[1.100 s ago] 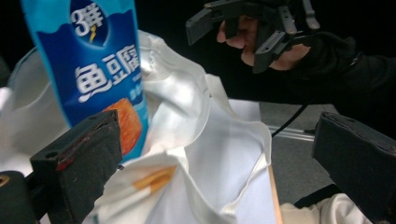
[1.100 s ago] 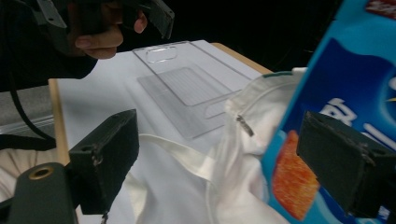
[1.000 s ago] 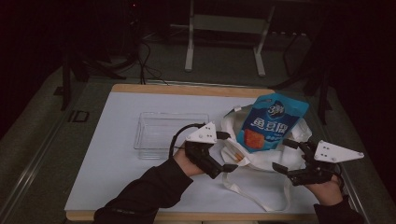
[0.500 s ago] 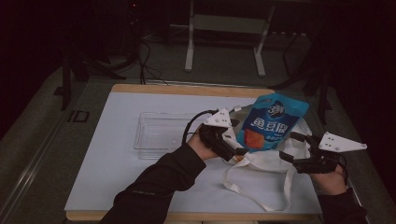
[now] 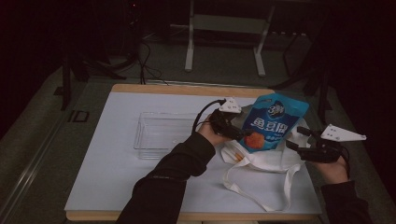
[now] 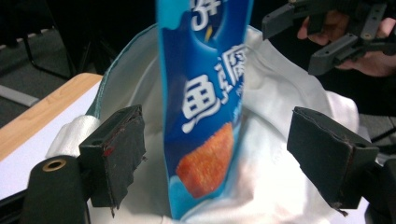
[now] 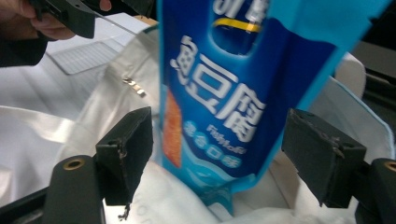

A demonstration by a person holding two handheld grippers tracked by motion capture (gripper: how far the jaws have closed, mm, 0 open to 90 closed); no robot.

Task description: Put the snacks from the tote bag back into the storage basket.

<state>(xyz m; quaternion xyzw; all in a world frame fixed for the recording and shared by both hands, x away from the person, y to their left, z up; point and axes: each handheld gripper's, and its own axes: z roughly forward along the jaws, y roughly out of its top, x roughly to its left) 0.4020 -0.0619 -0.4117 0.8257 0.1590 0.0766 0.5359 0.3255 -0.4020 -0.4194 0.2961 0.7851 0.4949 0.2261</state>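
your left gripper [image 6: 215,154] and right gripper [image 7: 219,154] both stand wide open, holding nothing. between each pair of jaws, at frame centre, the blue snack pouch [image 5: 273,122] stands in the white tote bag [image 5: 261,161].

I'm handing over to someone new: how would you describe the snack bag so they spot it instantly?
Start at the white table and go to its right half, where a white cloth tote bag lies. Standing up out of the tote's mouth is the snack bag. It is glossy blue with white characters and an orange food picture low on its front, the one bright thing beside the clear plastic tray.
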